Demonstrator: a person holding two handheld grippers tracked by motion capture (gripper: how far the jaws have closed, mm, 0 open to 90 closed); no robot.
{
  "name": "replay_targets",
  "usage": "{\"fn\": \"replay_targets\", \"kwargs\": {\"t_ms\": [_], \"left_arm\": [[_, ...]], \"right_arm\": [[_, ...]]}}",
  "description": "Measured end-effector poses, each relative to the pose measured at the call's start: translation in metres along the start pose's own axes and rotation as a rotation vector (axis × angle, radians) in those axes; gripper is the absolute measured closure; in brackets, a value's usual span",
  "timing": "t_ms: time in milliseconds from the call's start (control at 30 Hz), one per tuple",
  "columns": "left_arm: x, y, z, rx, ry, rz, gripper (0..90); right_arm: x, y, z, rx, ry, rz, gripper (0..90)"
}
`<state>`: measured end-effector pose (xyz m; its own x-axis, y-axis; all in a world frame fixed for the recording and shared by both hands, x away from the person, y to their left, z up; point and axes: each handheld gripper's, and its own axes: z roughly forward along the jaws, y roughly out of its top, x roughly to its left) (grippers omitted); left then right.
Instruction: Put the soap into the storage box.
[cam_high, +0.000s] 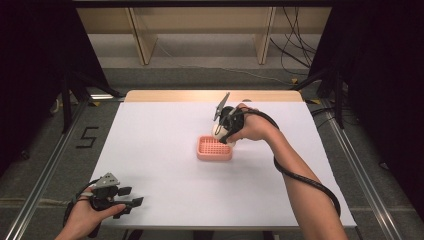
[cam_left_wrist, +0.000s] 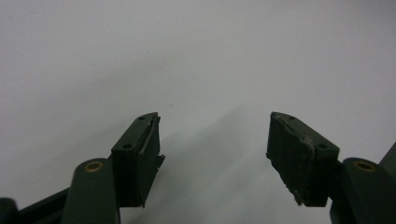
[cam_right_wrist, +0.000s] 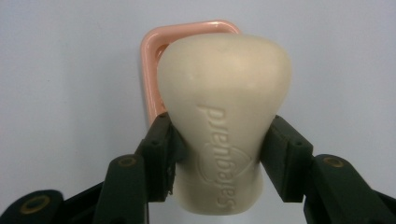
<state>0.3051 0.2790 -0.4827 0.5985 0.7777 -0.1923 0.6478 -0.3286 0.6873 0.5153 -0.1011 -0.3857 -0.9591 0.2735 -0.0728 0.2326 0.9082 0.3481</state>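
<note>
The right gripper (cam_right_wrist: 217, 154) clamps its jaws on the soap (cam_right_wrist: 224, 116) above the dish (cam_high: 214, 148) mid-worktop. The narrow waist looks slick; it could slip and miss. The left gripper (cam_left_wrist: 212, 154), jaws open, idles at the near-left corner.

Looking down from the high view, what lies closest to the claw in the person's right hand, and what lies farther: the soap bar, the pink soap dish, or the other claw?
1. Soap bar: clamped in the right claw itself.
2. Pink soap dish: just below it, mid-table.
3. Left claw: far off at the table's near left corner, open.
</note>
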Motion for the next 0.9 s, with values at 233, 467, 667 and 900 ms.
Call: {"fn": "replay_targets", "kwargs": {"t_ms": [233,467,667,900], "left_arm": [[0.0,0.0,0.0,-0.004,0.0,-0.002,34.3],[0.0,0.0,-0.001,-0.006,0.003,-0.003,34.3],[0.0,0.0,-0.001,-0.003,0.002,0.002,34.3],[0.0,0.0,-0.001,-0.003,0.007,-0.002,34.3]], "right_arm": [[0.0,0.004,0.004,-0.009,0.011,-0.028,50.4],[0.0,0.007,0.007,-0.002,0.004,-0.048,50.4],[0.0,0.008,0.009,0.018,-0.009,-0.047,50.4],[0.0,0.01,0.012,0.019,-0.006,-0.05,50.4]]}}
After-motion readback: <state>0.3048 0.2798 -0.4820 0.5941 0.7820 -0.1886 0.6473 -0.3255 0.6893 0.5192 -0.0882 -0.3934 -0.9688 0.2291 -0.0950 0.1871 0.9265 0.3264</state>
